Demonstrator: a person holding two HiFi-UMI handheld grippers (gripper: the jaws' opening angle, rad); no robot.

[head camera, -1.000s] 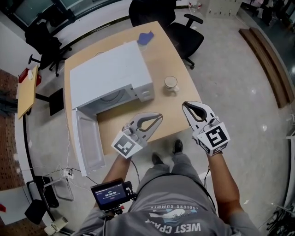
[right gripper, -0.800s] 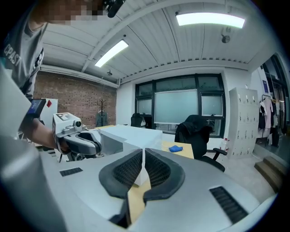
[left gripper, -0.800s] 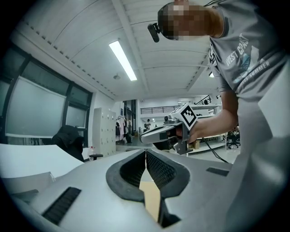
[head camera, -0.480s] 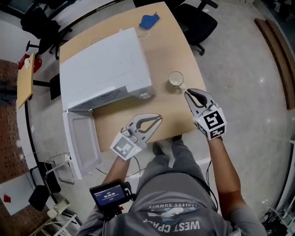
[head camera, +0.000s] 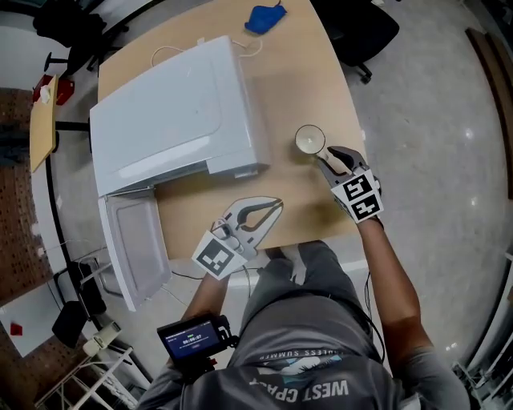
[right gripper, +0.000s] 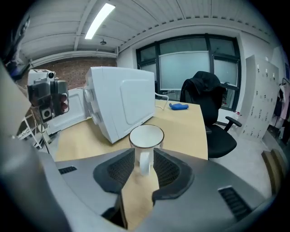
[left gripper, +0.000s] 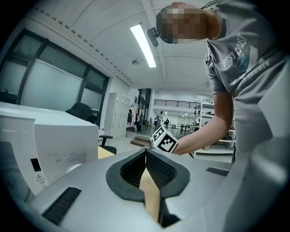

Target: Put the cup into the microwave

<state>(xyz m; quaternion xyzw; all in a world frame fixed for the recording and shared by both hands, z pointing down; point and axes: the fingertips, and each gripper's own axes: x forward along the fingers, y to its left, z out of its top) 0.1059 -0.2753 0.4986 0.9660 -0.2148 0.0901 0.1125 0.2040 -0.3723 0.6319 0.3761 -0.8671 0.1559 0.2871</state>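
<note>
In the head view, the cup (head camera: 309, 138) stands upright on the wooden surface (head camera: 296, 80), just to the right of the white microwave (head camera: 172, 112), whose door (head camera: 132, 248) hangs wide open at the near left corner. The right tongs (head camera: 331, 158) reach the cup's near side, while the left tongs (head camera: 268, 210) hover over the surface's near edge, well apart from the cup. A blue cloth (head camera: 266, 18) lies at the far end. In the left gripper view, the left tongs' 2 jaws meet at their tips with nothing between them, and the microwave stands to the left. In the right gripper view, the right tongs' jaws have just been opening and stand apart on either side of the cup's handle (right gripper: 144, 162), their pads not pressing it; an office chair (right gripper: 206, 104) stands beyond the surface.
</note>
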